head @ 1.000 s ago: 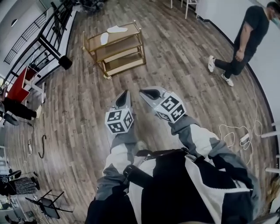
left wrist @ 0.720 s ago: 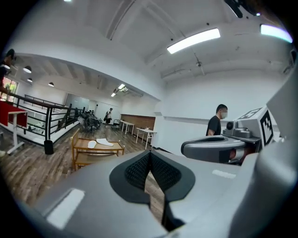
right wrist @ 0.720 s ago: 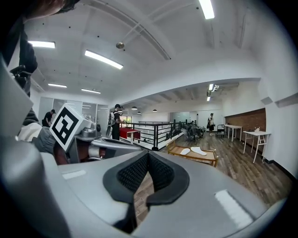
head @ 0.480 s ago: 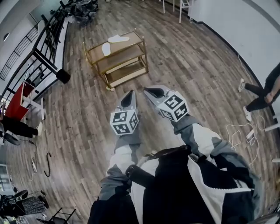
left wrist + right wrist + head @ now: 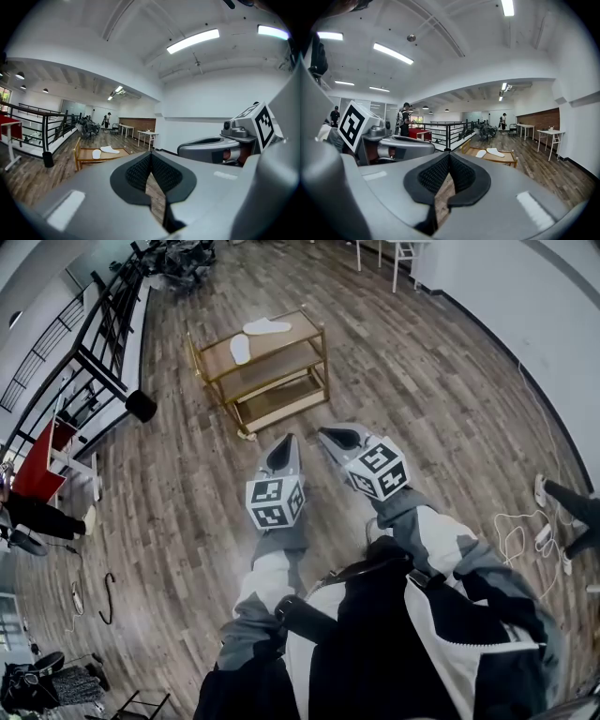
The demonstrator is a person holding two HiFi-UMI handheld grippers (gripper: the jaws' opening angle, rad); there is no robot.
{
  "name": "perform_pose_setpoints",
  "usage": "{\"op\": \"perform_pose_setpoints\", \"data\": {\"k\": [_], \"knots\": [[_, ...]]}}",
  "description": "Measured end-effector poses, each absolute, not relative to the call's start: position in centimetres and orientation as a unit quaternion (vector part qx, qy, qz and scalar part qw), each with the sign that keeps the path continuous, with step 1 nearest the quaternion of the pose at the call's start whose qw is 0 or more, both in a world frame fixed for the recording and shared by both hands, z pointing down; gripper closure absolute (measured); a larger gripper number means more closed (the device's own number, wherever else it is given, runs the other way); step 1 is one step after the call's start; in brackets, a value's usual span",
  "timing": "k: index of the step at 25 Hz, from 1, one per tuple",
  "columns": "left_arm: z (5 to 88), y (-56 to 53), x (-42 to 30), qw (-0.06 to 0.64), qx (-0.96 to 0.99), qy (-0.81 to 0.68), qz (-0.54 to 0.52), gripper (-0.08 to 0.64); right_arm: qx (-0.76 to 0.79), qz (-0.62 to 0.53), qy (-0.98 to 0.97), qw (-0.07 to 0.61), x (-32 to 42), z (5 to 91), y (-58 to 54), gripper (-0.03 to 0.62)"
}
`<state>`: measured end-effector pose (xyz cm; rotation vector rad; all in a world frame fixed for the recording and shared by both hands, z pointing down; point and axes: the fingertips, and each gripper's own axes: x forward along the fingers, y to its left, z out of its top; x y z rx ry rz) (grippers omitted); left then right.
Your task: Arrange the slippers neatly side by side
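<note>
Across the wood floor (image 5: pixel 422 381), the slippers (image 5: pixel 241 349) lie askew atop a cart (image 5: pixel 291 334), well ahead of the closed, empty left gripper (image 5: pixel 286 442) and, slightly farther, the right gripper (image 5: pixel 330 435).

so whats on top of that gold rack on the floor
Two white slippers lie on the rack's top shelf, apart and at different angles. The lower shelves look bare where visible, but the shelves above cover much of them.

The right gripper (image 5: pixel 449 155) has its jaws closed together, with nothing between them. From the tips, the left gripper (image 5: pixel 401 149) is at 9 o'clock and a black railing (image 5: pixel 447 133) at 12 o'clock. At 3 o'clock, a wooden cart (image 5: pixel 513 162) carries two white slippers (image 5: pixel 496 152).
</note>
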<state>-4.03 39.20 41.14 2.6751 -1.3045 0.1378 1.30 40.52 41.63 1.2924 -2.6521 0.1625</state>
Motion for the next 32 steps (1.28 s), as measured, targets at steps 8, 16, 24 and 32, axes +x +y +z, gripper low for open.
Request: {"op": "perform_pose_setpoints", "data": {"k": [8, 16, 24, 32], "knots": [[42.4, 34.4, -3.0, 0.077, 0.885, -0.455, 0.061, 0.555, 0.407, 0.060, -0.907, 0.087, 1.9, 42.5, 34.8, 0.586], [41.6, 25.4, -1.1, 0.050, 0.864, -0.494, 0.089, 0.557, 0.384, 0.042, -0.918, 0.086, 4.7, 41.1, 25.1, 0.586], [40.9, 17.2, 3.2, 0.058, 0.855, -0.510, 0.080, 0.555, 0.364, 0.037, -0.927, 0.085, 9.3, 40.3, 17.2, 0.586], [41.1, 12.3, 5.6, 0.055, 0.846, -0.522, 0.089, 0.555, 0.352, 0.049, -0.932, 0.071, 12.7, 40.6, 11.6, 0.586]]}}
